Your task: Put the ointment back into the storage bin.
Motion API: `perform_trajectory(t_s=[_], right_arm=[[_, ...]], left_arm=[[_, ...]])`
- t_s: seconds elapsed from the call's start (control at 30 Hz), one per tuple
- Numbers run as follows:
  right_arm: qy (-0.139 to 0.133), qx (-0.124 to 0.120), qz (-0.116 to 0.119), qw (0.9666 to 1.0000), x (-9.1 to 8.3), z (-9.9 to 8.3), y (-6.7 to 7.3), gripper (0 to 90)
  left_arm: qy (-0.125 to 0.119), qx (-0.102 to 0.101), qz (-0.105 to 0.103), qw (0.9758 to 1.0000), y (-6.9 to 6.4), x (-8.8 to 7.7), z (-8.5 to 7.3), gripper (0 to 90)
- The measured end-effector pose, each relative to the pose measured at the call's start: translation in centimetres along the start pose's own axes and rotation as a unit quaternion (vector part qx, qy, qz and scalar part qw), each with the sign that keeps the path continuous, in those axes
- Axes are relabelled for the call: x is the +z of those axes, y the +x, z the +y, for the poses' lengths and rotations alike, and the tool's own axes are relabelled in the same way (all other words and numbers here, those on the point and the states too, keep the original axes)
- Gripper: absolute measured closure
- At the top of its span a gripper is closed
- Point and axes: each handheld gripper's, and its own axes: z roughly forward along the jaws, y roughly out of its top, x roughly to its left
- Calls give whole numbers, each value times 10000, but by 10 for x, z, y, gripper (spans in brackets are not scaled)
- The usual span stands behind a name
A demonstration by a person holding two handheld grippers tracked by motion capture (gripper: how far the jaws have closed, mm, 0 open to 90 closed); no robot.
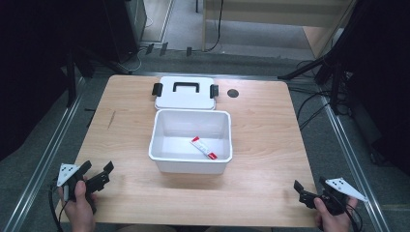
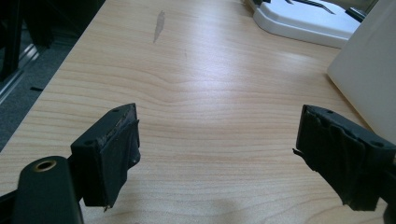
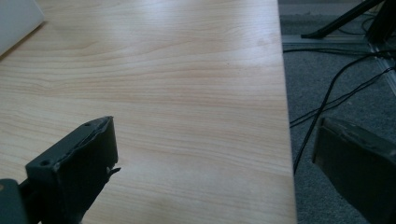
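A white open box (image 1: 162, 154) stands mid-table with a red and white tube (image 1: 203, 147) lying on its floor. Its white lid (image 1: 185, 99), with a black handle and black clips, lies flat just behind it. My left gripper (image 1: 98, 168) rests open at the table's front left corner, nothing between its jaws; in the left gripper view (image 2: 217, 154) the box wall (image 2: 369, 70) and the lid (image 2: 303, 21) show at the right. My right gripper (image 1: 309, 186) is open at the front right corner, its jaws (image 3: 210, 172) straddling the table's right edge.
The wooden table (image 1: 121, 125) has a dark round hole (image 1: 233, 93) near its back edge and a faint grey mark (image 2: 159, 25) at the left. Tripod legs and cables (image 3: 336, 93) lie on the grey floor to the right. Metal rails run along both sides.
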Motion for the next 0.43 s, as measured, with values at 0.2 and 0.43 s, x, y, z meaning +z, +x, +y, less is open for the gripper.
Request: perform_trajectory(t_s=[0.2,0.43], right_arm=[[70,-212,-132,9997,8,3,11,32],[243,-352,-70,9991,12,4,14,33]], left_arm=[[-5,12,5,10000,0,0,0,142],[8,17,4,10000,0,0,0,142]])
